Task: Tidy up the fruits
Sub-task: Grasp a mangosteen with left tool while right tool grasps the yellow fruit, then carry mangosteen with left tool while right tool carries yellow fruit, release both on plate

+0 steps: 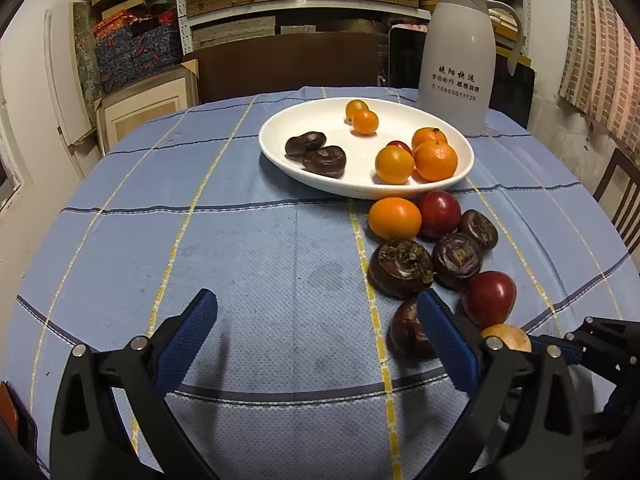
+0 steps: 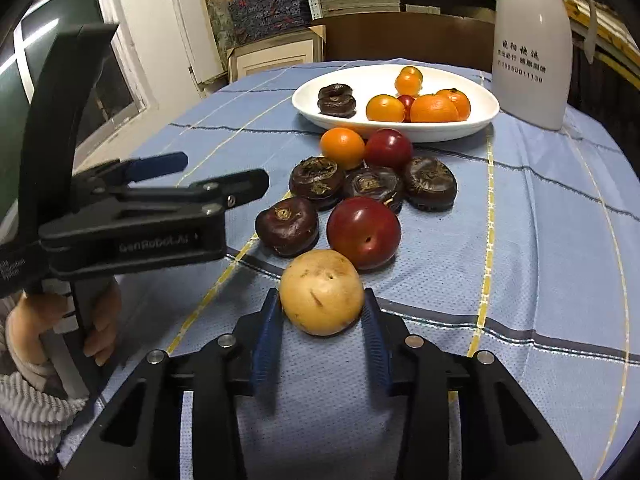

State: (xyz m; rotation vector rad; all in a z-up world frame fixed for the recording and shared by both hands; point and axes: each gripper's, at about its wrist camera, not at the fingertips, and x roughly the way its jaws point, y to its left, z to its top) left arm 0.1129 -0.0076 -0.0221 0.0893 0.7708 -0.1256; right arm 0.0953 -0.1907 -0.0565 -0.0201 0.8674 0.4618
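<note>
A white plate holds two dark water chestnuts, several orange fruits and a red one. On the cloth in front of it lie an orange fruit, two red plums, and several dark water chestnuts. My right gripper has its blue pads against both sides of a tan round fruit that rests on the cloth. My left gripper is open and empty over bare cloth, left of the pile; it also shows in the right wrist view.
A white thermos jug stands behind the plate at the right. The round table has a blue checked cloth. Shelves, boxes and chairs surround the table.
</note>
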